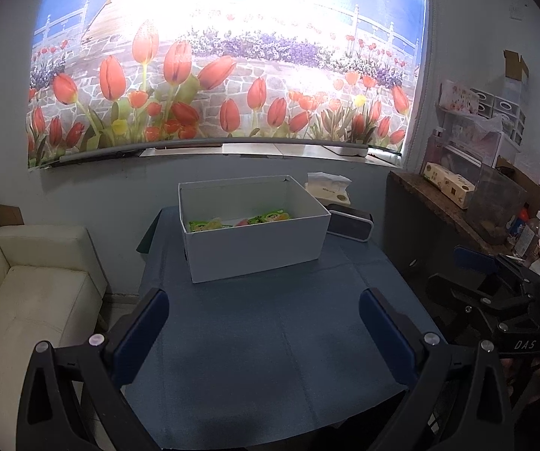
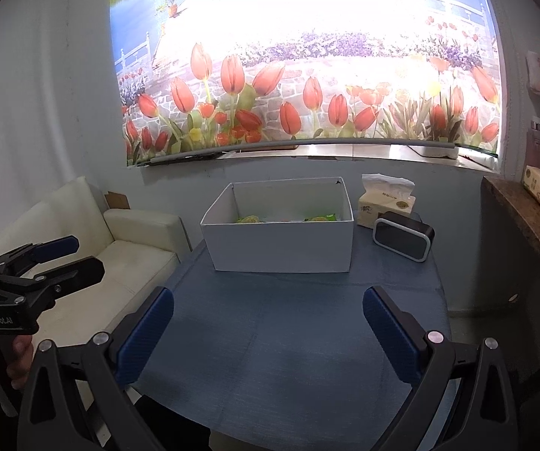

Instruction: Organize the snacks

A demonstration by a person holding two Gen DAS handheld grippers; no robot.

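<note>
A white open box stands at the far side of the blue table. Green and yellow snack packets lie inside it, partly hidden by its wall. The box and packets also show in the right wrist view. My left gripper is open and empty, held above the table in front of the box. My right gripper is open and empty, also in front of the box. Each gripper shows in the other's view, the right and the left.
A tissue pack and a dark speaker sit right of the box. A white sofa stands left of the table. A cluttered shelf is at the right. A tulip blind covers the wall behind.
</note>
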